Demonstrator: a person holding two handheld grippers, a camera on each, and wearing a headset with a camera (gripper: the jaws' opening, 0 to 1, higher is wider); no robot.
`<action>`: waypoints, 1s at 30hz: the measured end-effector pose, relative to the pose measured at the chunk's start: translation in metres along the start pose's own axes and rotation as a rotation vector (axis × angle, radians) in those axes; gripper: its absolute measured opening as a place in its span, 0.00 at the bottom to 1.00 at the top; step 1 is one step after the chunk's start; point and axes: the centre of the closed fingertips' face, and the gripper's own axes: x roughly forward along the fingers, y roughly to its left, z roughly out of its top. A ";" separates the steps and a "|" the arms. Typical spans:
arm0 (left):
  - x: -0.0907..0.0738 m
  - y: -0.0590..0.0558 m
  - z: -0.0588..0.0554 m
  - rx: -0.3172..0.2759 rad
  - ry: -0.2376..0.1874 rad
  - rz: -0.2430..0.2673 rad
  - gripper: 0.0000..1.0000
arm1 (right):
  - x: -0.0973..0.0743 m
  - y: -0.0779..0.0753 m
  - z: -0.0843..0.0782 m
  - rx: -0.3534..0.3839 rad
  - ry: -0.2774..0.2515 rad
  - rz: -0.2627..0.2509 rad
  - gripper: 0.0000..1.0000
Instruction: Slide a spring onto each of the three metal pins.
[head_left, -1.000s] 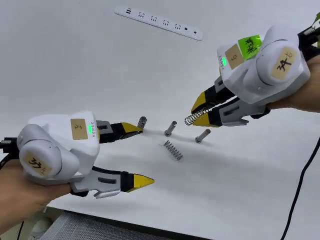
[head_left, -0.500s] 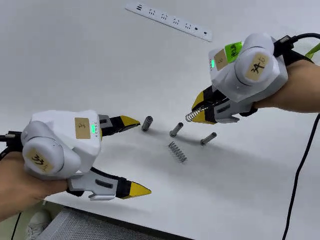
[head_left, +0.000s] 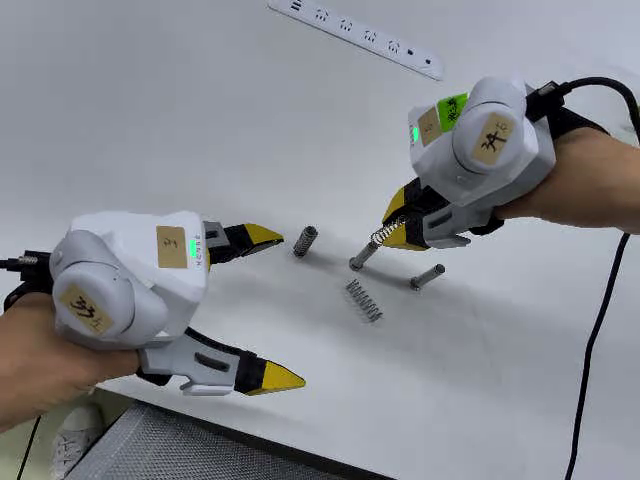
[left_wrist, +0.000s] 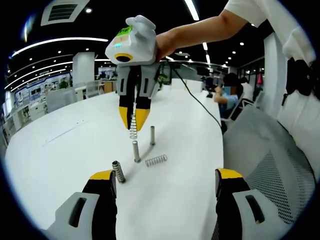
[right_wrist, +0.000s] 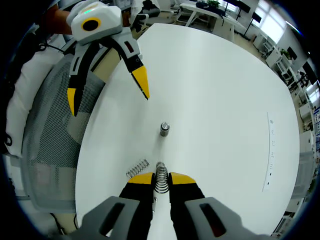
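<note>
Three metal pins stand on the white table (head_left: 150, 130). The left pin (head_left: 305, 241) wears a spring, and it also shows in both gripper views (left_wrist: 118, 171) (right_wrist: 164, 128). My right gripper (head_left: 392, 228) is shut on a second spring (head_left: 383, 234) (right_wrist: 161, 177), whose lower end hangs just over the top of the bare middle pin (head_left: 362, 257) (left_wrist: 136, 151). The right pin (head_left: 427, 276) (left_wrist: 152, 135) is bare too. A third spring (head_left: 364, 300) (left_wrist: 156, 160) (right_wrist: 137, 168) lies loose on the table in front of the pins. My left gripper (head_left: 272, 307) (left_wrist: 165, 177) is open, left of the pins, holding nothing.
A white power strip (head_left: 360, 38) lies at the back of the table. A black cable (head_left: 590, 340) trails from my right hand along the right side. The table's front edge (head_left: 330, 462) runs just below my left gripper, with a grey mesh chair (head_left: 150, 450) under it.
My right gripper has come down and slightly left with the spring, bringing its lower end from above the pins to the middle pin's top. My left gripper stays open.
</note>
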 end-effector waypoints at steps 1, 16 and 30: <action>0.000 0.000 0.000 -0.005 -0.004 0.000 0.83 | 0.000 0.000 0.000 0.000 0.003 0.003 0.12; -0.001 0.000 0.000 -0.021 -0.013 0.003 0.82 | 0.012 0.001 -0.003 0.010 0.006 0.015 0.12; 0.001 -0.004 0.001 -0.029 -0.020 -0.008 0.81 | 0.022 0.001 -0.004 0.006 0.012 0.019 0.12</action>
